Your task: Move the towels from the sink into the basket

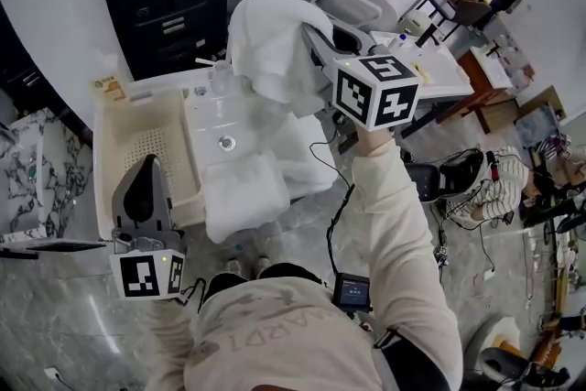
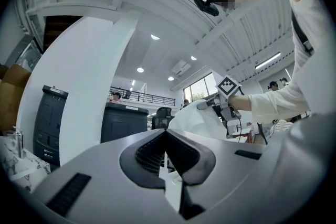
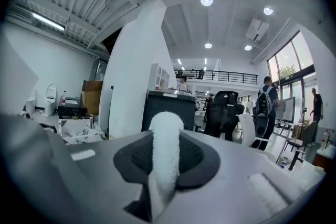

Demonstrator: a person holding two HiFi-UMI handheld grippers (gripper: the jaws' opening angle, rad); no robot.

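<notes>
Upper centre, the right gripper (image 1: 309,34) is pinching a white towel (image 1: 270,41) between nearly closed jaws, holding it high, likely to clear the sink (image 1: 209,119); lower left, the left gripper (image 1: 145,168) is hovering shut and empty by the basket (image 1: 103,151); another towel (image 1: 243,192) is lying mid-frame.

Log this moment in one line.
right gripper: shut on towel, above sink | left gripper: shut, empty, by basket | second towel: draped over sink edge

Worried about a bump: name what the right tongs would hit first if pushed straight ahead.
Past the white towel the right tongs grip, probably the dark cabinet beside the white pillar; depth is unclear.
</notes>
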